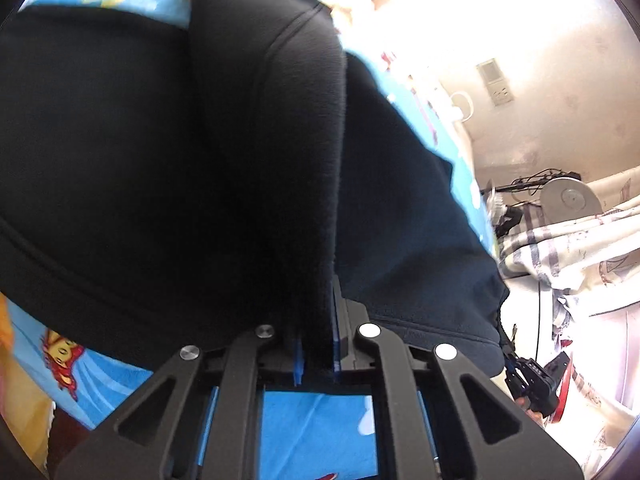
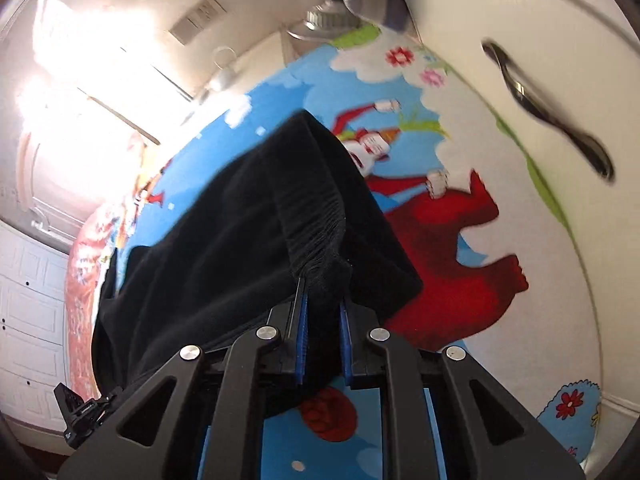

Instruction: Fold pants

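Note:
The black pants (image 1: 168,152) fill most of the left wrist view, draped over a blue cartoon-print blanket (image 1: 312,428). My left gripper (image 1: 316,344) is shut on a thick fold of the pants that rises up from between its blue-padded fingers. In the right wrist view the pants (image 2: 224,240) hang over the same blanket (image 2: 440,240). My right gripper (image 2: 323,320) is shut on the ribbed elastic waistband (image 2: 316,216), bunched between its fingers. The other gripper (image 2: 80,412) shows at the lower left of the right wrist view.
A plaid and white bedding pile (image 1: 572,248) lies to the right with a round fan (image 1: 568,196) behind it. White wardrobe doors (image 2: 28,312) stand at left. A white panel with a dark handle (image 2: 548,112) is at upper right. A bright window (image 2: 80,80) glares.

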Action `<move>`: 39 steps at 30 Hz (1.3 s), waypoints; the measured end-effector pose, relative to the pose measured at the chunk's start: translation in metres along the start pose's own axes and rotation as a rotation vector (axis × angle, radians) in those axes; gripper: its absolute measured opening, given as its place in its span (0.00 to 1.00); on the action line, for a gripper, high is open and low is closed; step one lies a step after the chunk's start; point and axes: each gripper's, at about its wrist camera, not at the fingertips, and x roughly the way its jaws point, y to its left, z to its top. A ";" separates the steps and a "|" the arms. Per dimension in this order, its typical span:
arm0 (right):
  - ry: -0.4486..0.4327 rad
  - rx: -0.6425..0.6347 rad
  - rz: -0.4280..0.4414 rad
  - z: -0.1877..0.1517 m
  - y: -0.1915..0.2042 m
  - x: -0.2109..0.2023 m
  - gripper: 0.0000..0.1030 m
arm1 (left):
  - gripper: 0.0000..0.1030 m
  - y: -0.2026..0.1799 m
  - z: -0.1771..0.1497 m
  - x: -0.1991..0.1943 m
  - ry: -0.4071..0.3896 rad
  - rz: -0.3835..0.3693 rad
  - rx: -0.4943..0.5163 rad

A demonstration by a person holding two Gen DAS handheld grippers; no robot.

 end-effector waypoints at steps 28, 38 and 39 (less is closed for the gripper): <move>-0.182 -0.333 -0.547 -0.041 0.054 0.006 0.56 | 0.56 -0.117 -0.017 -0.047 -0.333 0.631 0.555; -0.171 -0.366 -0.598 -0.042 0.055 0.007 0.64 | 0.56 -0.167 -0.039 -0.013 -0.002 -0.116 0.564; -0.165 -0.364 -0.593 -0.042 0.055 0.007 0.64 | 0.56 -0.175 -0.044 -0.007 0.025 -0.159 0.572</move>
